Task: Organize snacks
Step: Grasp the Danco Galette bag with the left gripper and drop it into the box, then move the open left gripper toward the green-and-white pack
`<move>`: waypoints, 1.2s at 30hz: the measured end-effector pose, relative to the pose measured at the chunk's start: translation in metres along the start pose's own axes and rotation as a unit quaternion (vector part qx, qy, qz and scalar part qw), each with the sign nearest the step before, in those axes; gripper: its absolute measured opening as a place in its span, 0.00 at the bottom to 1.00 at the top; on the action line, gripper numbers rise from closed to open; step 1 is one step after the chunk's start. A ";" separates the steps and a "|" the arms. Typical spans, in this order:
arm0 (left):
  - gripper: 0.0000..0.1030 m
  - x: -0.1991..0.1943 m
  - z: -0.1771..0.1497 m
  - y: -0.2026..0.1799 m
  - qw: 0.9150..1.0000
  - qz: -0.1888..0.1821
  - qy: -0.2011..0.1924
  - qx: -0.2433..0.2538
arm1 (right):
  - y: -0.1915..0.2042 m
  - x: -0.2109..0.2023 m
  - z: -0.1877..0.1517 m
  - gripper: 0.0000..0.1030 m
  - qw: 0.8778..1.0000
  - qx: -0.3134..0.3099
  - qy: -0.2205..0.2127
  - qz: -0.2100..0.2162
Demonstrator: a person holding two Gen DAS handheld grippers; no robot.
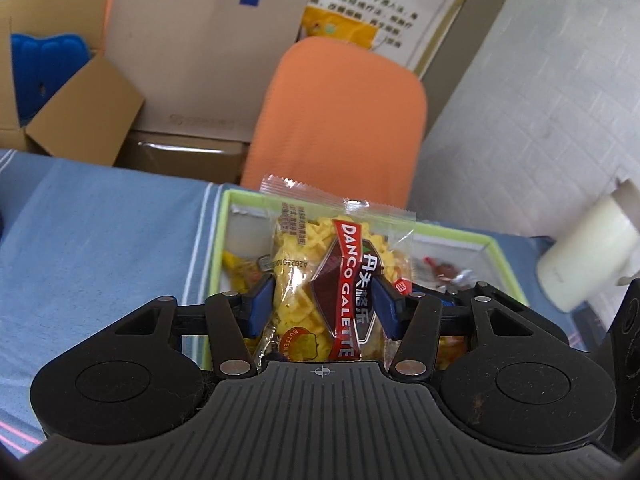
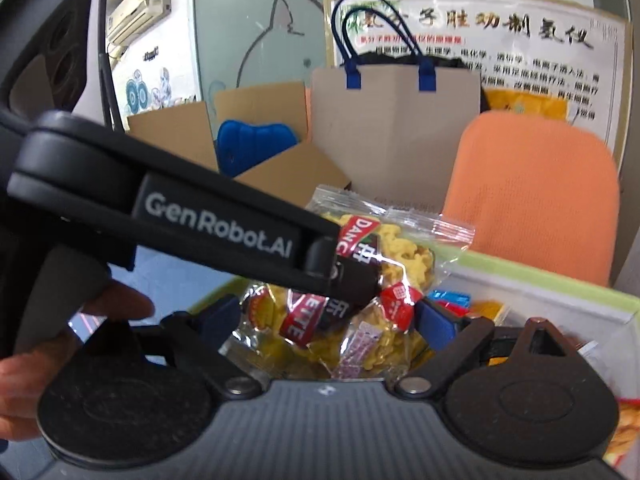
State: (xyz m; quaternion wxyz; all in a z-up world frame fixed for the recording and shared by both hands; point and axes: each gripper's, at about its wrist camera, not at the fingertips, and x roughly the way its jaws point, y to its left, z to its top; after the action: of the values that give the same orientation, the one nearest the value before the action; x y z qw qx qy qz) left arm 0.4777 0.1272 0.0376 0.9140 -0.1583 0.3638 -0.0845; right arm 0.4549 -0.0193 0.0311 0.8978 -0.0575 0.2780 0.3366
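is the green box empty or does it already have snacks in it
Not empty. The green box already holds wrapped snacks: yellow packets at one end and red-wrapped ones at the other.

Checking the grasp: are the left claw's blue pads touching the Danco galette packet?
Touching. The left wrist view shows both blue pads pressed into the wrapper of the galette packet, pinching it in the left claw.

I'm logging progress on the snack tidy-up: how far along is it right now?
Partly done: some wrapped snacks already lie in the green-rimmed box. In hand: the left gripper is clamped on a Danco Galette packet, held above the box. The right gripper is open, with another yellow packet between its fingers. Left: dropping the packet in; other loose snacks cannot be seen.
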 end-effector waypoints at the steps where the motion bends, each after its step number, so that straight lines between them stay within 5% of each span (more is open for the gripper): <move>1: 0.39 0.003 -0.001 0.002 1.000 0.004 -0.002 -0.003 | 0.001 0.001 0.000 0.91 1.000 -0.005 0.002 0.003; 7: 0.67 -0.004 -0.003 0.010 0.999 -0.007 -0.044 -0.021 | -0.002 -0.003 0.000 0.91 1.000 -0.005 0.000 0.005; 16: 0.83 -0.096 -0.013 0.008 0.988 0.023 -0.153 -0.006 | -0.017 -0.077 0.025 0.91 0.993 0.014 -0.111 -0.031; 22: 0.85 -0.128 -0.068 0.037 0.989 0.055 -0.135 -0.029 | 0.010 -0.130 0.022 0.91 0.984 -0.014 -0.178 -0.014; 25: 0.84 -0.123 -0.097 0.058 0.994 0.045 -0.087 -0.042 | 0.031 -0.133 0.003 0.91 0.990 -0.020 -0.142 0.012; 29: 0.71 -0.110 -0.125 0.086 0.995 0.042 -0.020 -0.093 | 0.069 -0.096 -0.059 0.91 0.995 -0.053 -0.015 0.084; 31: 0.70 -0.112 -0.140 0.098 0.992 0.031 -0.009 -0.123 | 0.090 -0.071 -0.079 0.91 0.994 -0.078 0.035 0.074; 36: 0.69 -0.130 -0.161 0.104 0.992 0.051 0.002 -0.117 | 0.136 -0.023 -0.082 0.91 0.981 -0.174 0.063 0.064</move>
State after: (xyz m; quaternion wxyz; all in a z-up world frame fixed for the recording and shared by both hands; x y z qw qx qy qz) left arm 0.2766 0.2233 -0.0257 0.8913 -0.2455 0.3810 0.0053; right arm 0.3168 0.0477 -0.0137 0.8314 -0.2161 0.2745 0.4321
